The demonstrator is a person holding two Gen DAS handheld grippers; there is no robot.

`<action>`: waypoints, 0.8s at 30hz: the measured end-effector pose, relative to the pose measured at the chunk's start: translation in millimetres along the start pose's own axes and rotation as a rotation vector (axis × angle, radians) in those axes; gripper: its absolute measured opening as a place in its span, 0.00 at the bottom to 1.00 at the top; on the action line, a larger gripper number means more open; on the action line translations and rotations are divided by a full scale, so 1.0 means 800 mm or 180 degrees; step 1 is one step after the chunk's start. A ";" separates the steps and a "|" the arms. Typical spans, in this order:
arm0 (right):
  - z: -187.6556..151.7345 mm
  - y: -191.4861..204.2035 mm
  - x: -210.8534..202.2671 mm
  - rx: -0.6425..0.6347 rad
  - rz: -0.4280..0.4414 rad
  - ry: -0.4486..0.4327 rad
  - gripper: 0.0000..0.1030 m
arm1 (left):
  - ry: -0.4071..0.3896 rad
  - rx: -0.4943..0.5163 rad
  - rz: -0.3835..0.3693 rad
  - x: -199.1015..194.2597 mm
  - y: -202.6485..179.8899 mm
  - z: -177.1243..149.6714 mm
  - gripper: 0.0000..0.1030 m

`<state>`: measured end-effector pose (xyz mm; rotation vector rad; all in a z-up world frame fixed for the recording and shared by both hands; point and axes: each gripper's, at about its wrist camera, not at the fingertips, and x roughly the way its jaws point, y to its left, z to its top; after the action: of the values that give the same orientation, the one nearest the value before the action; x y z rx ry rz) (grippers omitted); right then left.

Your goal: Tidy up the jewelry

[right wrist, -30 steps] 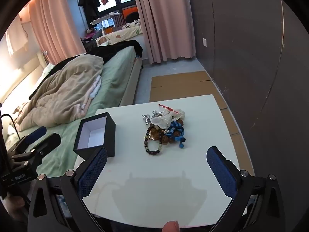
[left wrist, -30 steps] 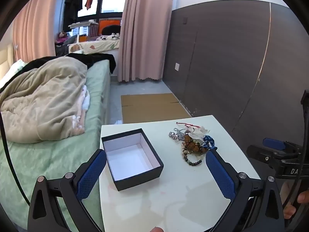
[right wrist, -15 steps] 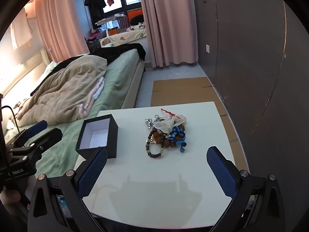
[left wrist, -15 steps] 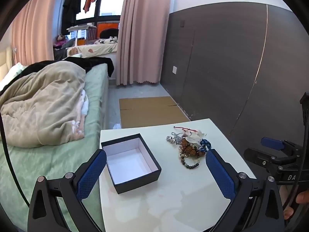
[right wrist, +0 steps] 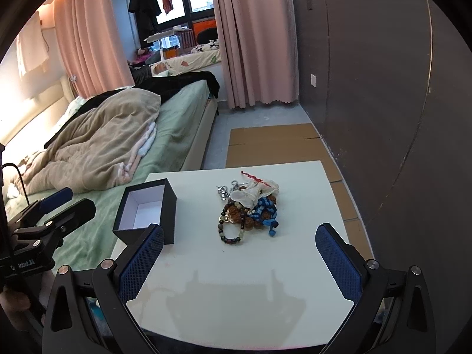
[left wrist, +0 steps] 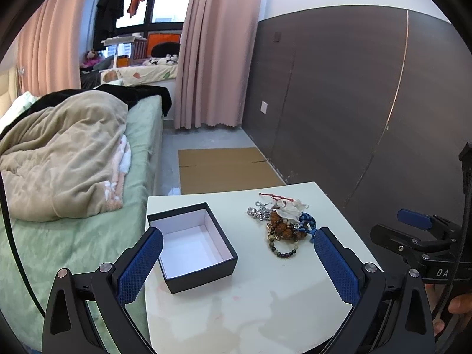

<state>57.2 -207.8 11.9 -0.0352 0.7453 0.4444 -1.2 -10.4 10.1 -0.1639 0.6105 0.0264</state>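
A pile of jewelry (left wrist: 283, 225) lies on the white table (left wrist: 265, 301): bead bracelets, a blue braided cord, a silver chain, a red string and a white piece. It also shows in the right wrist view (right wrist: 249, 208). An open black box (left wrist: 193, 243) with a white inside sits left of the pile, also in the right wrist view (right wrist: 146, 211), and is empty. My left gripper (left wrist: 237, 261) is open and empty above the table's near part. My right gripper (right wrist: 240, 261) is open and empty, short of the pile.
A bed (left wrist: 73, 206) with a beige blanket (left wrist: 62, 153) stands left of the table. Flat cardboard (left wrist: 224, 168) lies on the floor beyond the table. A dark wall panel (left wrist: 339, 103) runs along the right. Pink curtains (left wrist: 212, 50) hang at the back.
Both grippers have drawn back and risen a little, so the table, box and jewelry sit lower and smaller in view. Both stay open. Nothing on the table has moved.
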 end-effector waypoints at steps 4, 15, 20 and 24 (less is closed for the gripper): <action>0.000 0.000 0.000 -0.0034 -0.0047 -0.0015 1.00 | -0.0051 -0.0008 -0.0008 -0.003 0.002 0.000 0.99; 0.002 0.002 -0.003 -0.0078 -0.0124 -0.0078 1.00 | -0.0010 0.0001 -0.0124 -0.002 0.003 -0.002 0.93; 0.003 0.004 -0.006 -0.0058 -0.0119 -0.0091 1.00 | -0.0030 0.0035 -0.0072 -0.003 0.000 -0.002 0.93; 0.003 0.004 -0.005 -0.0064 -0.0126 -0.0085 1.00 | 0.0013 -0.0016 -0.0047 -0.001 0.004 -0.002 0.93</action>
<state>54.9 -206.3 16.4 -0.0628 0.7128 0.4139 -2.8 -7.5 8.4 -0.1733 0.6133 0.0134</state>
